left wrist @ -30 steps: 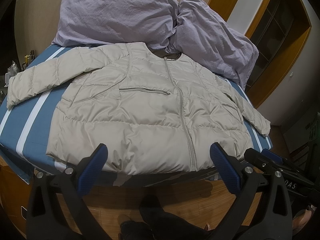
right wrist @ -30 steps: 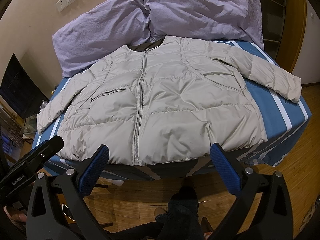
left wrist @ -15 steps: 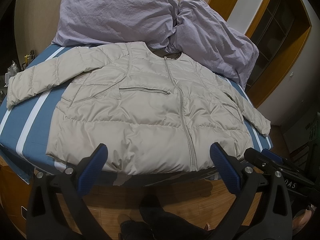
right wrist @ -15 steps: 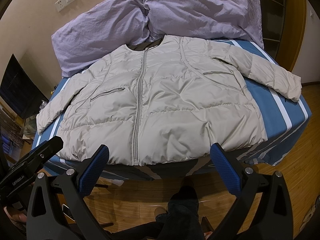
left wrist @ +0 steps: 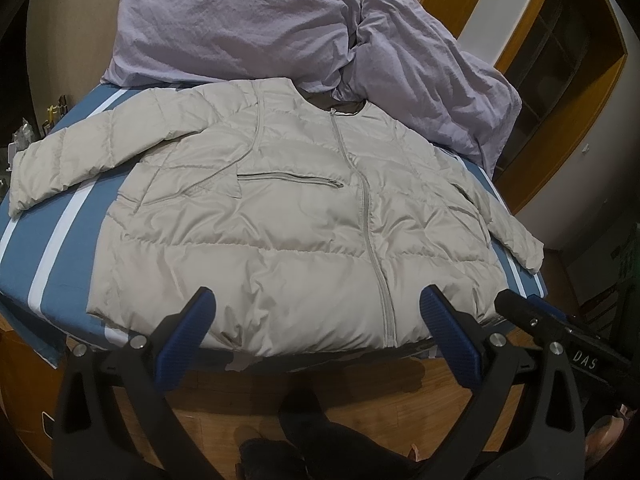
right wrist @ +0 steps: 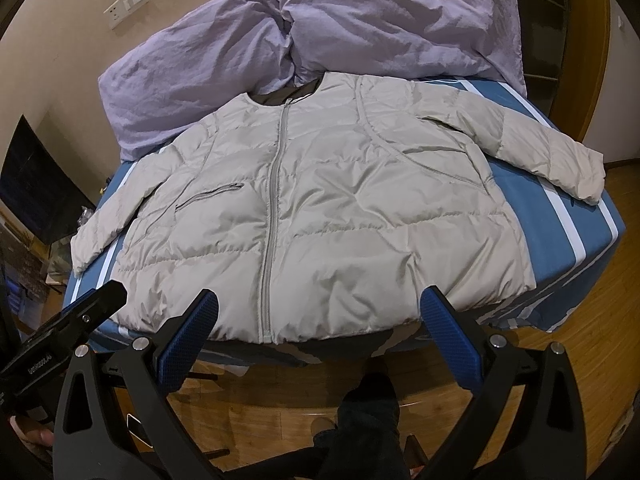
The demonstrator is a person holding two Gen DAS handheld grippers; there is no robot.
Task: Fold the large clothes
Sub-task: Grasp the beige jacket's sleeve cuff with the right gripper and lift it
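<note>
Jacket (left wrist: 288, 216), pale beige and quilted, is seen spread flat and front-up on the bed (left wrist: 60, 236), with the hem at the near edge and the collar toward the headboard end. Both sleeves are laid out to the sides; one cuff (right wrist: 588, 176) reaches the bed's side edge in the right wrist view. The central zip (right wrist: 272, 216) is recorded as closed along the full front. A zipped chest pocket (left wrist: 290, 178) is noted on the panel beside it.

The bed is covered by a blue sheet with white stripes. Two crumpled lilac pillows (left wrist: 240, 28) are observed at the head, touching the jacket's collar. Wooden floor (right wrist: 580, 344) is seen beyond the near bed edge. A wall socket plate (right wrist: 124, 4) is visible above the pillows in the right wrist view.

Left claw (left wrist: 316, 336) is held just short of the hem, its jaws spread wide, with nothing between the blue pads (left wrist: 188, 336). Right claw (right wrist: 320, 336) is likewise held before the hem, near the zip's lower end, jaws spread wide and empty. No contact with the jacket is seen for either claw. Part of the other claw's black body is seen at the frame edge in each wrist view. A dark-clothed leg (right wrist: 368, 420) of the person is seen below, over the floor.
</note>
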